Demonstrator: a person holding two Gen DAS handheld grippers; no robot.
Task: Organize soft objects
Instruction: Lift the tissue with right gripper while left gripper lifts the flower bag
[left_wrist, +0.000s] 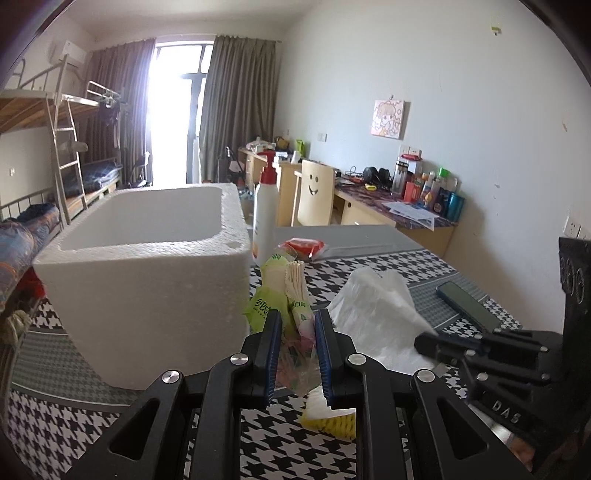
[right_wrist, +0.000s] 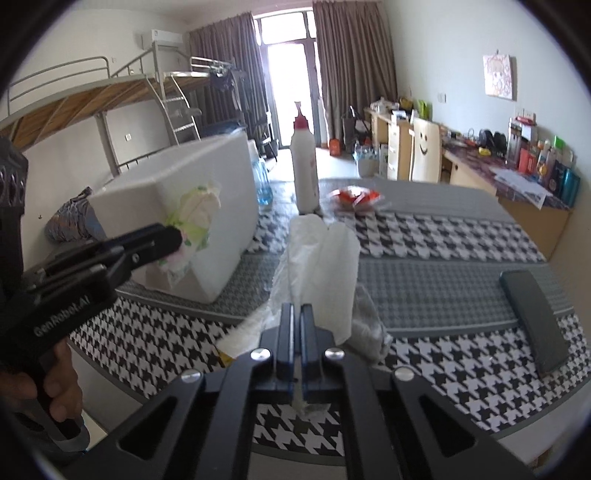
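My left gripper (left_wrist: 297, 317) is shut on a green and floral tissue pack (left_wrist: 291, 295), held up in front of the white foam box (left_wrist: 147, 280). In the right wrist view the same left gripper (right_wrist: 177, 236) carries the pack (right_wrist: 194, 214) against the box's (right_wrist: 229, 206) near corner. My right gripper (right_wrist: 295, 310) is shut on a thin fold of the white tissue bundle in clear wrap (right_wrist: 321, 258), which stands up from the table. From the left wrist view that bundle (left_wrist: 373, 306) rises beside the right gripper (left_wrist: 421, 341). A yellow-and-white soft pack (left_wrist: 328, 421) lies under my left fingers.
A houndstooth cloth (right_wrist: 443, 236) covers the table. On it stand a white lotion bottle with a red pump (right_wrist: 304, 173), a red packet (right_wrist: 356, 195) and a dark phone (right_wrist: 535, 321). A hand (right_wrist: 55, 384) holds the left gripper's handle. Bunk beds and desks line the room behind.
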